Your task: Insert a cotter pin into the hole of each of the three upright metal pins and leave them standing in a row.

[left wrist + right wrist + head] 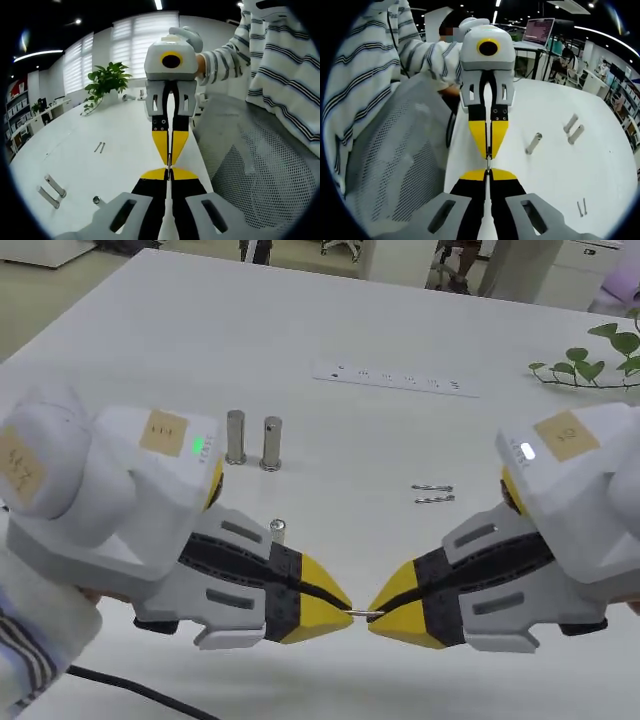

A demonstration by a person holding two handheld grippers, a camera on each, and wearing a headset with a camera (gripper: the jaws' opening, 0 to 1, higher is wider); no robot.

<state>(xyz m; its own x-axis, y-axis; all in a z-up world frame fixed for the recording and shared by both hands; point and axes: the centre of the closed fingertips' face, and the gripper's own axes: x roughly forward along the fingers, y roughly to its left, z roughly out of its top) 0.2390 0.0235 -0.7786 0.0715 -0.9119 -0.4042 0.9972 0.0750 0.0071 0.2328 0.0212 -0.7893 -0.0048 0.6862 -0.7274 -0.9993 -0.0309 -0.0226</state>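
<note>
Left gripper point(340, 606) and right gripper point(378, 618) meet tip to tip, both clenched on one cotter pin point(360, 614). Nearest metal pin point(277, 530) stands just beyond the left gripper, upright pin pair point(271, 443) further out. Spare cotter pins point(432, 494) lie flat beyond the right gripper.

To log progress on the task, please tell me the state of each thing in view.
held cotter pin: gripped at both ends, off the table.
left gripper: shut on held cotter pin.
right gripper: shut on held cotter pin.
two far metal pins: upright, side by side.
near metal pin: upright, apart.
two spare cotter pins: lying flat on the table.
</note>
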